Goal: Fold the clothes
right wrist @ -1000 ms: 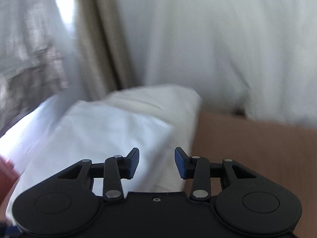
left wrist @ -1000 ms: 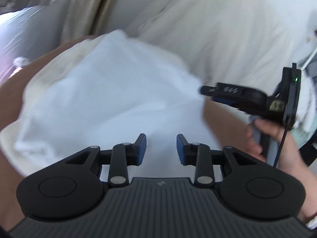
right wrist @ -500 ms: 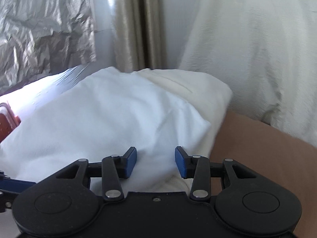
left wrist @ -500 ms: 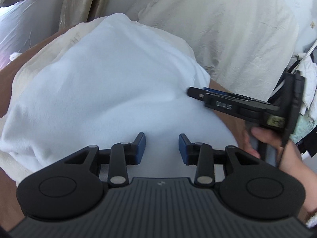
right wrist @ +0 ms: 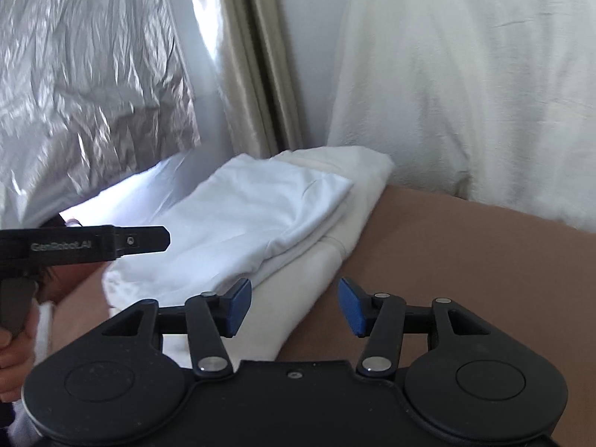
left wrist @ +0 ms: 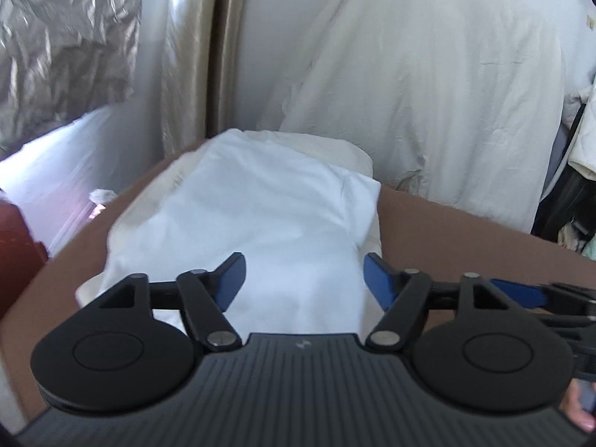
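White cotton, folded down to a neat rectangle, is what's sitting on the brown table (right wrist: 484, 260) right now. That white garment (right wrist: 253, 219) lies on top of a cream folded piece (right wrist: 327, 257), the two stacked with the cream one poking out along the right edge and at the far end, close to the curtain (right wrist: 257, 74) and a big draped cream sheet (right wrist: 465, 93).

Both tools are off the cloth as far as I can see. The left gripper (left wrist: 303, 279) hangs above the near end of the stack with its jaws opening, and nothing is pinched between the blue pads (left wrist: 232, 273), just fabric visible below. The right gripper (right wrist: 294, 307) sits over the near right corner of the cream piece, jaws also opening, nothing caught in them either. The right wrist view also shows the left tool sticking in from the side with a hand (right wrist: 11, 354) on its handle.

My read: this fold is finished and we're at the let-go stage. Next would be either fetching another item or tidying this pile. If it's tidying, the top piece looks slightly skewed against the bottom one, so a gentle nudge at the corner is all it needs; grab too deep and you'd drag both layers.
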`<action>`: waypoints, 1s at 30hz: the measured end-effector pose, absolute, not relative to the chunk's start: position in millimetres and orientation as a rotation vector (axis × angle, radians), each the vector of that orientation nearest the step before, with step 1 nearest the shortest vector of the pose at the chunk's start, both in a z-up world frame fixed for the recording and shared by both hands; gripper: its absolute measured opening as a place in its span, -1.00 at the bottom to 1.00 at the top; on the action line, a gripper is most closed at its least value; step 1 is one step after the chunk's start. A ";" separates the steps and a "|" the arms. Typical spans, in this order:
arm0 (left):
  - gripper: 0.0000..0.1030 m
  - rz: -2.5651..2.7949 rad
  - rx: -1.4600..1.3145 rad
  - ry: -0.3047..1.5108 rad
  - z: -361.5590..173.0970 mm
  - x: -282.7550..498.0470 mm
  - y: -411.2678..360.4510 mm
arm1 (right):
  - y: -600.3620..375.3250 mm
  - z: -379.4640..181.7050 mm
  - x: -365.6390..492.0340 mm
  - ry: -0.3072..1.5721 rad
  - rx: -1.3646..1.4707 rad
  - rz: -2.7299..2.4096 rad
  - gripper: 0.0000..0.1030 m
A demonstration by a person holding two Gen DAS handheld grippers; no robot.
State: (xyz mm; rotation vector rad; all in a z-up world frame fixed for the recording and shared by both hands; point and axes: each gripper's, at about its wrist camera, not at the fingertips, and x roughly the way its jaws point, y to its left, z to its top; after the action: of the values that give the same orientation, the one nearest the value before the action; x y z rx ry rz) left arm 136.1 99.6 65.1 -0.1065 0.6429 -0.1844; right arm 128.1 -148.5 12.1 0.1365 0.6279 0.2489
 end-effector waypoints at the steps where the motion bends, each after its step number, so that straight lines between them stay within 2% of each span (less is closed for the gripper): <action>1: 0.53 -0.173 -0.070 0.643 69.7 126.1 93.4 | -153.2 17.8 115.9 0.626 0.146 0.248 0.19; 4: 0.64 -0.153 0.014 0.658 78.5 100.8 74.8 | -164.1 31.4 85.4 0.620 0.143 0.233 0.27; 15: 0.64 -0.164 -0.049 0.680 86.4 34.6 52.7 | -173.5 47.3 15.3 0.622 0.026 0.051 0.32; 20: 0.69 -0.118 -0.006 0.720 73.0 6.5 39.3 | -179.3 47.9 -7.4 0.611 0.044 0.028 0.58; 22: 0.79 -0.117 -0.025 0.734 63.9 -4.6 36.9 | -178.8 45.2 -14.3 0.615 0.043 0.020 0.58; 30: 0.81 -0.144 -0.058 0.768 44.9 -21.9 25.1 | -180.6 36.4 -30.7 0.656 0.079 0.000 0.60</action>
State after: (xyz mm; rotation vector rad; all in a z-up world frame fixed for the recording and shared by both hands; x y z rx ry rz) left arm -21.9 25.1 44.9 -0.0577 0.7677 -0.1436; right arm -30.7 -180.6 36.4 0.0794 0.6560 0.0002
